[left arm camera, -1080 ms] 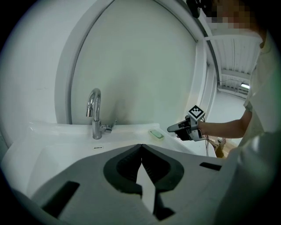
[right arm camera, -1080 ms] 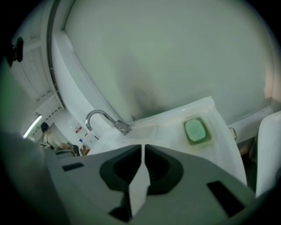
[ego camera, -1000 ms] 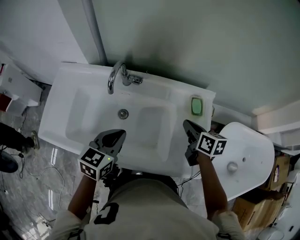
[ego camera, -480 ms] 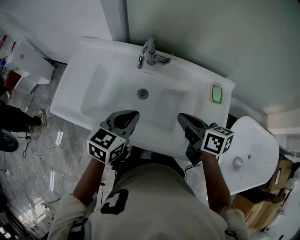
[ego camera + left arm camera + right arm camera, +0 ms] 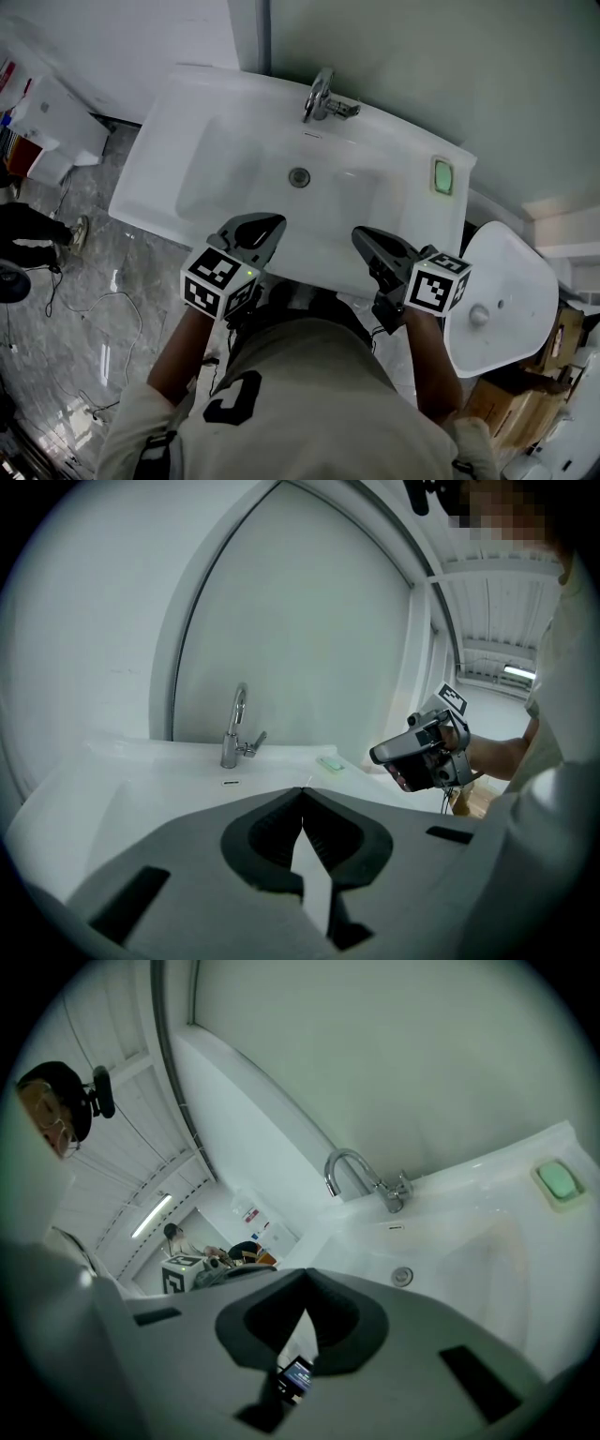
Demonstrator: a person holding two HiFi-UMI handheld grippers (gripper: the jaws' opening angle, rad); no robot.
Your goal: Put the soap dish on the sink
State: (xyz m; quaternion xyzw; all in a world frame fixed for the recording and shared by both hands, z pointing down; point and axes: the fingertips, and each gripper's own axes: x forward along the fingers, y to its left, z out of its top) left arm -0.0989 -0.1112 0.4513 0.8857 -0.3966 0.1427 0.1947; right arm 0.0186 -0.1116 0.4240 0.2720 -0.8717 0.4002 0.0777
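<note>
Hovering at the front rim of the white sink (image 5: 187, 122), the left gripper (image 5: 269, 225) and right gripper (image 5: 362, 235) are showing jaws pressed together, empty; the green soap dish (image 5: 442, 176) is sitting on its back right corner, where a nudge might topple it.

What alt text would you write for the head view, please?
Seen from above, a white sink with a chrome faucet has a green soap dish on its back right corner. The left gripper and right gripper, fingers shut and empty, hover at the sink's near edge.
</note>
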